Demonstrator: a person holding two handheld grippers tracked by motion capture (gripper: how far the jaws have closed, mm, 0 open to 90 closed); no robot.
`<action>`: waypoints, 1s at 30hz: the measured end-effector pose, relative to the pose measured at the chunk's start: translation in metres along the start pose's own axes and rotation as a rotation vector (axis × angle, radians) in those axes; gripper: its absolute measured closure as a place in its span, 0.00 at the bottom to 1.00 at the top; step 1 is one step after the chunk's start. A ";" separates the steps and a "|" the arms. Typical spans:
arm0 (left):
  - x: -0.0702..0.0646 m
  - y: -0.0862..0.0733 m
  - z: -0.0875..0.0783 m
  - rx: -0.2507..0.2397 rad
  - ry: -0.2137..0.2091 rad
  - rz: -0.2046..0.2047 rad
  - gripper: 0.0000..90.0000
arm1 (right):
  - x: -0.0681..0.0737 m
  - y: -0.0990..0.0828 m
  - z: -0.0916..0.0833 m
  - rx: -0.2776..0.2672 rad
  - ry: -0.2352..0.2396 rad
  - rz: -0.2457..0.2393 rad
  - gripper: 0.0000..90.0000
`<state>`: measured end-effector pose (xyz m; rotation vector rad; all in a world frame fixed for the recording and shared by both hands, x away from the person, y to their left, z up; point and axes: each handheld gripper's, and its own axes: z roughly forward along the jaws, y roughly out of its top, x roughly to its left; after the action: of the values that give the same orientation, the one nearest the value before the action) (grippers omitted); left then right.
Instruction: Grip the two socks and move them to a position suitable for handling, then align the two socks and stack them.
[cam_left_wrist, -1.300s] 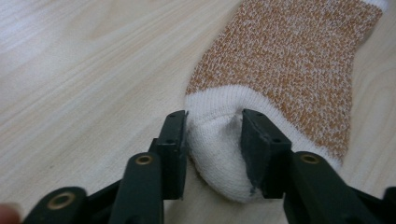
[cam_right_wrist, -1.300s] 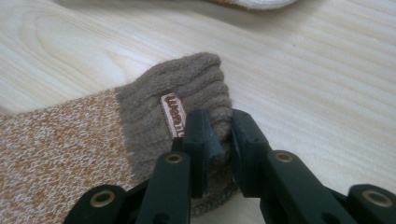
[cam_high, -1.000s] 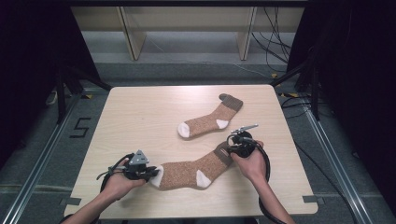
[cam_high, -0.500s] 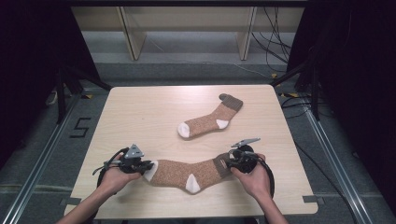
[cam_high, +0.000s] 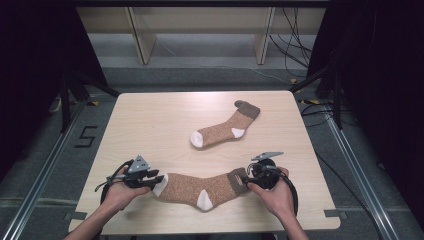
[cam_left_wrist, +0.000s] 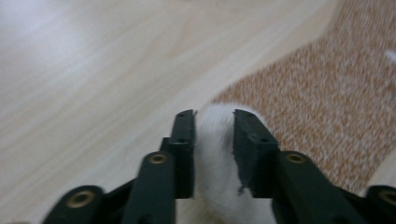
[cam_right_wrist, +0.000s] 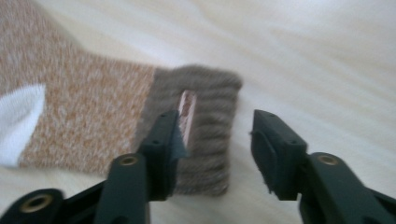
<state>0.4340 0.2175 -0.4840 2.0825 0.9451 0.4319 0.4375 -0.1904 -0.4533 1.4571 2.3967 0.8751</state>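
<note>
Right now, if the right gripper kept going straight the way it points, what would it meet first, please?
Probably the near sock's grey-brown cuff: the right gripper points along it with open jaws, which have just been opening. How high it sits is unclear.

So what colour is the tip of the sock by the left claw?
White; the toe shows best in the left gripper view.

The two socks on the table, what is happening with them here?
A person with a gripper in each hand has laid the near sock flat along the table's front edge. The left gripper is at its white toe, the right gripper at its grey cuff. Both jaws have just been opening, letting go. The far sock lies untouched.
</note>
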 end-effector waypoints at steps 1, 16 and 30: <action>0.000 0.002 -0.002 -0.037 0.019 -0.018 0.50 | -0.003 0.002 -0.005 -0.020 0.004 0.028 0.50; 0.000 0.006 -0.004 -0.171 0.070 -0.049 0.28 | -0.030 0.000 -0.021 -0.135 -0.019 0.132 0.44; 0.006 0.014 -0.004 -0.176 0.080 -0.058 0.28 | -0.038 0.004 -0.020 -0.132 -0.031 0.135 0.44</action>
<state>0.4425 0.2186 -0.4700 1.8868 0.9752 0.5514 0.4495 -0.2295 -0.4397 1.5831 2.1942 1.0116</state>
